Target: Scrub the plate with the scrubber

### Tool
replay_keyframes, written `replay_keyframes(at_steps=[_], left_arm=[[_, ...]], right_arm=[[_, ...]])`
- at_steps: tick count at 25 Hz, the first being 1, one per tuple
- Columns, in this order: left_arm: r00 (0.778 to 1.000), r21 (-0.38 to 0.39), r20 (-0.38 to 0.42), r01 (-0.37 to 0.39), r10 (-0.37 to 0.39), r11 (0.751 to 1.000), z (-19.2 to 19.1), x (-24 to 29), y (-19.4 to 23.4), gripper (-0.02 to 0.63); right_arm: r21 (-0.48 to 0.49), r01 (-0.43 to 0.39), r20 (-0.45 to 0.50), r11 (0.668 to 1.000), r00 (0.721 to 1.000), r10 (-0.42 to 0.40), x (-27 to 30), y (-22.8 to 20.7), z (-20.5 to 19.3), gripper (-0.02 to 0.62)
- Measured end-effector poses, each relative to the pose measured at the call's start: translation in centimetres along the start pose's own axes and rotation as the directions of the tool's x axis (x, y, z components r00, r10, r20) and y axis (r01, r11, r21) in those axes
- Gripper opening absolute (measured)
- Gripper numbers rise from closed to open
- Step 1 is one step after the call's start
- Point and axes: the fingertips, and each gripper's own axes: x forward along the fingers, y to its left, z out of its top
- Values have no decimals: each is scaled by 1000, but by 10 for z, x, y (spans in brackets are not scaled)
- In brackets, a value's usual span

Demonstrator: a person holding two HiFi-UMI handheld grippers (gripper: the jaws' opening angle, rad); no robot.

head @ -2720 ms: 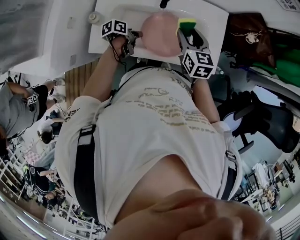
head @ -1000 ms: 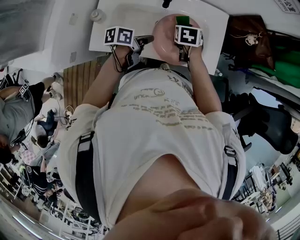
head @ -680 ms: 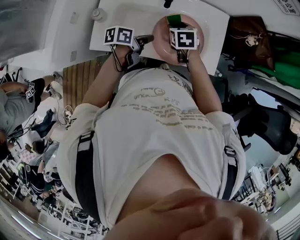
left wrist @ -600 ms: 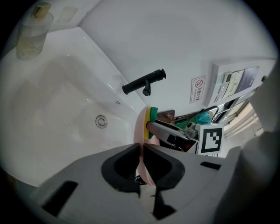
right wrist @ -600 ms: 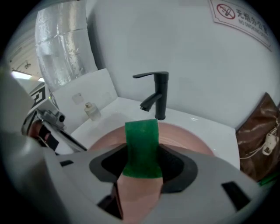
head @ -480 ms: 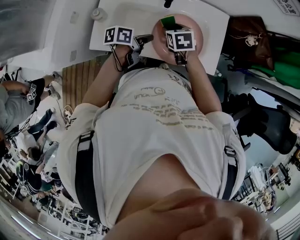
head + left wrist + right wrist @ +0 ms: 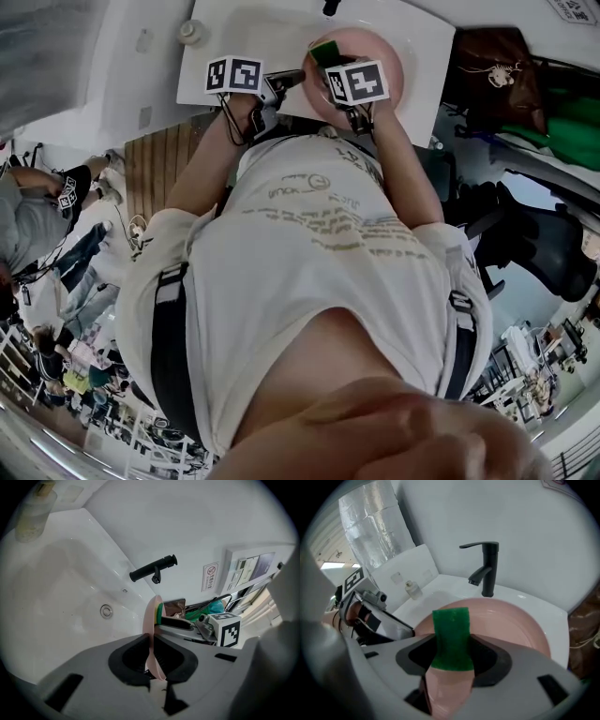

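The person's shirt (image 7: 309, 272) fills most of the head view and hides the near edge of the white sink (image 7: 253, 28), so only the hands' work at the top of that view shows. The left hand-held gripper (image 7: 152, 656) has its jaws clamped on the rim of the pink plate (image 7: 511, 625). From its own view the plate is seen edge-on as a thin pink line, so the plate's face cannot be read there. The right hand-held gripper (image 7: 452, 656) is closed on the green scrubber (image 7: 451, 637), whose lower end is buried between the dark jaw pads while its upper end stands up against the plate's face. The plate is held over the basin, tilted rather than lying flat, and its lower part is covered by the gripper body. In the head view the marker cubes hide most of both sets of jaws. Beyond the plate, a round drain (image 7: 107, 611) sits in the basin wall, and a small bottle (image 7: 412, 590) stands on the sink's far ledge. The black faucet (image 7: 487, 569) rises behind, cut off at the top edge of the head view.
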Motion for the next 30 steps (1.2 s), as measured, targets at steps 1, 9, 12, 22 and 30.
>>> replay_keyframes(at_steps=[1,9,12,22,30], left_arm=[[1000,4,-2,3,-3,1000,0,1,-1,40],[1000,18,-14,19,-19,1000,0,3,-5,40],[1000,9,-4,27,-27,1000,0,1,-5,40],[999,-37,36,21,-20,999,6,-7,4,41],[999,-43,38,13,-11,999,4,-8,7,41]], right_arm=[[-3,17,-3,1000,1000,-17,-1,-4,0,222],[73,173,6,982,985,-174,-10,-63,4,222],[113,210,-8,971,978,-211,-15,-84,-2,222],[181,260,-72,948,965,-251,-20,-110,-41,222],[250,167,-96,954,984,-147,-10,-88,-56,222]])
